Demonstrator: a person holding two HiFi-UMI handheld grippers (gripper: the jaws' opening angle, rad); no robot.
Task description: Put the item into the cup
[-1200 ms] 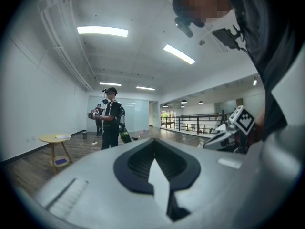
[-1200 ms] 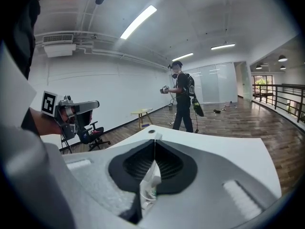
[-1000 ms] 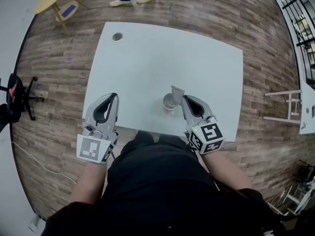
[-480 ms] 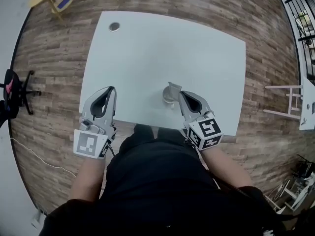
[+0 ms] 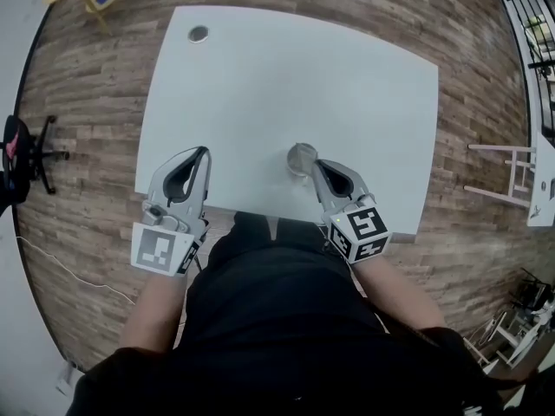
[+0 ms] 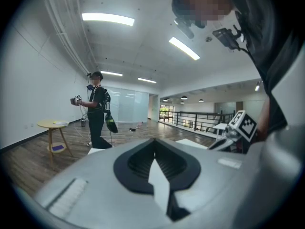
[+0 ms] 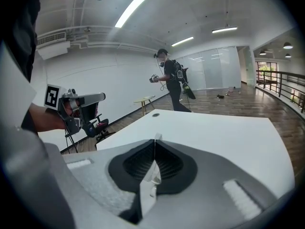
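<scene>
The packet point(image 7: 156, 138) is thin and whitish. We see only a small corner of it past the tips of the right gripper point(image 5: 316, 170), whose jaws are pressed together on it. Such a flat thing needs a tight pinch, otherwise it would slip out.

The cup point(image 5: 300, 158) stands close to the near edge of the tabletop point(image 5: 286, 76), a little right of the middle. The right gripper's tip is just at the cup's near rim, and it points downward – we think this is to guide the packet into the mouth. From the head view we cannot tell how deep the packet is inside, and the right gripper view does not show the cup at all.

The left gripper point(image 5: 201, 154) waits over the near edge toward the left corner, well apart from the cup – its jaws are together with nothing visible between them. We think it is kept there so as not to disturb.
</scene>
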